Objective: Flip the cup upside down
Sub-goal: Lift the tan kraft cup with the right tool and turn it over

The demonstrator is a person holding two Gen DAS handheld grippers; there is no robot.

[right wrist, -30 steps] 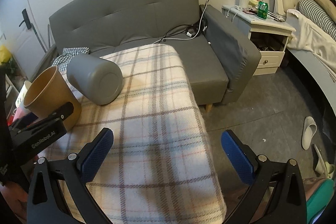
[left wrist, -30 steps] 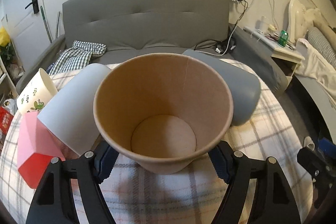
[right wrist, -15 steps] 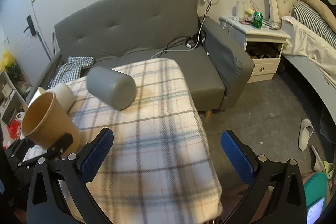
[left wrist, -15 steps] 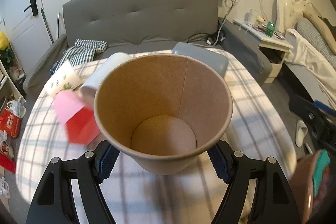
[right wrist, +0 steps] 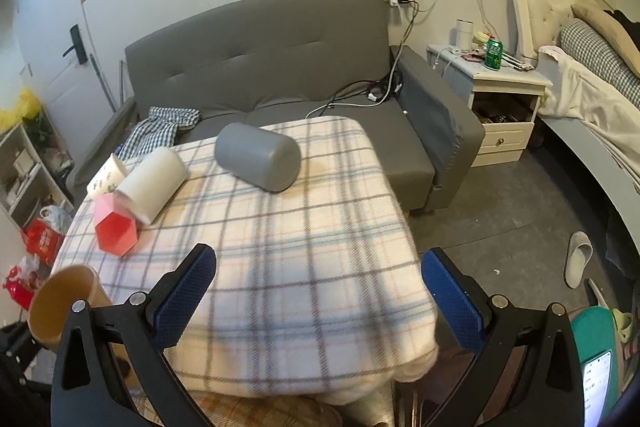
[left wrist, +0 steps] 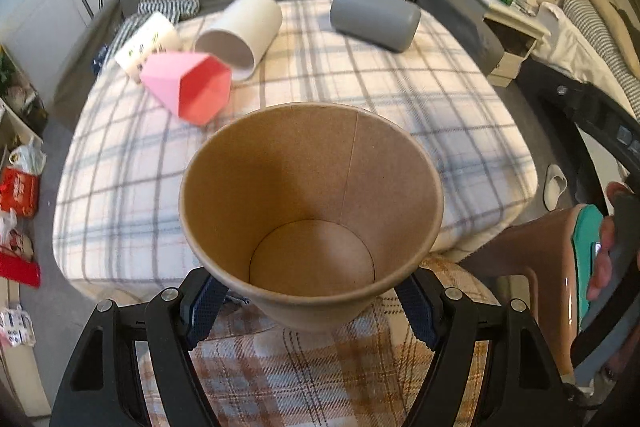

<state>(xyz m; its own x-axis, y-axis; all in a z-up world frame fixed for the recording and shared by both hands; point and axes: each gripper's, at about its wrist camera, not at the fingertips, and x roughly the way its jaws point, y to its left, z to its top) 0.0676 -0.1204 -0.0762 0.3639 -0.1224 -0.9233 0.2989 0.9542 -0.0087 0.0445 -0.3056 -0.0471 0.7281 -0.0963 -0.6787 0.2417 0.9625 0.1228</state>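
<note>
Left gripper (left wrist: 310, 301) clamped on paper cup (left wrist: 310, 199) low on wall, near base; mouth faces forward. Cup held off near edge of plaid blanket (left wrist: 400, 99), clear of it. Right gripper (right wrist: 316, 291) spread wide, empty, above blanket's near edge. Cup likely light, thin-walled, crushable: gentle squeeze, low hold where base stiffens. Pink cup (left wrist: 188, 87), white cup (left wrist: 244, 27), grey cup (left wrist: 374, 15) lie at blanket's far side.

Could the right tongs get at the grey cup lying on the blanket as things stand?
Probably yes. The right tongs are open and empty, and the plaid blanket between them and the grey cup is bare. The left tongs hold the brown cup off to the side.
</note>
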